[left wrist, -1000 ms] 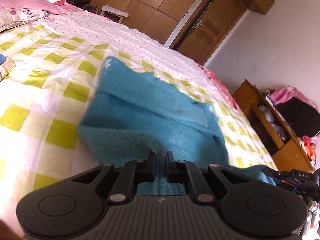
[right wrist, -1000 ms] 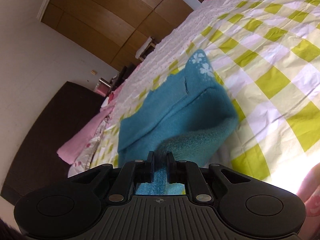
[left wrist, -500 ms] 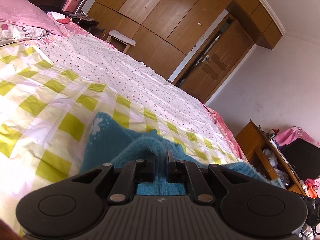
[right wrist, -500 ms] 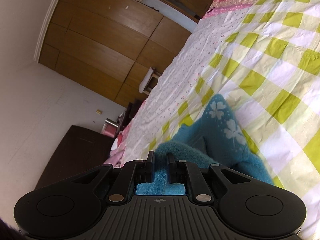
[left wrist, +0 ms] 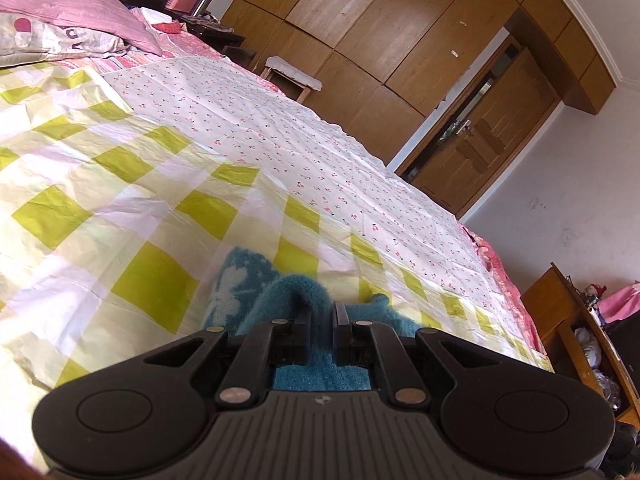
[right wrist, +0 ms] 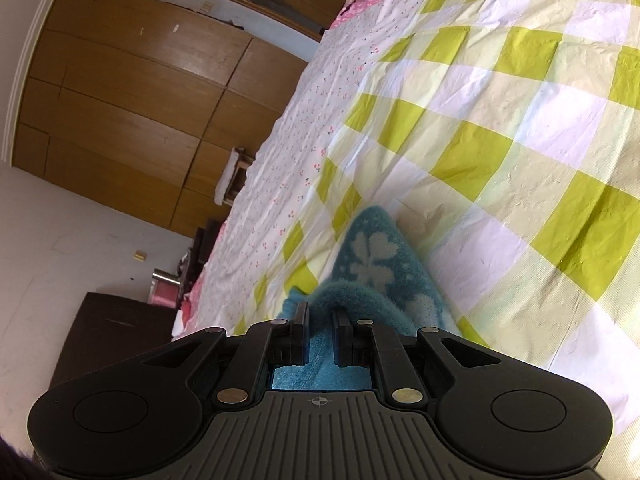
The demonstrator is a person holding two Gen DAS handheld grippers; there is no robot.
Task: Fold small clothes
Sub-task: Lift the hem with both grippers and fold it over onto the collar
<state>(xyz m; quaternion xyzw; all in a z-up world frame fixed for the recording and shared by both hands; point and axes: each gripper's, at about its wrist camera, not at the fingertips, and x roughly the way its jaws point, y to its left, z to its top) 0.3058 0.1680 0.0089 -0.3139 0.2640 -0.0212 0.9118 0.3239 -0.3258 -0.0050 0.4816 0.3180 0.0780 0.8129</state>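
Note:
A small teal fleece garment (left wrist: 244, 280) with white clover marks lies on the green-and-white checked bedspread (left wrist: 152, 280). My left gripper (left wrist: 321, 312) is shut on a bunched edge of it, and most of the cloth is hidden under the gripper body. In the right wrist view the same teal garment (right wrist: 376, 256) shows its clover pattern, and my right gripper (right wrist: 320, 314) is shut on another bunched edge. Both grippers hold the cloth low over the bedspread (right wrist: 500, 160).
Pink pillows (left wrist: 72, 16) lie at the head of the bed. A wooden wardrobe (left wrist: 360, 32) and door (left wrist: 476, 148) stand beyond the bed. A wooden shelf unit (left wrist: 576, 336) with clutter stands at the right. A small stool (left wrist: 292, 76) stands by the wardrobe.
Both grippers have moved forward over the garment with its edges in them. The wide flat teal cloth seen a second ago is now mostly hidden beneath the grippers, and only a folded tip shows.

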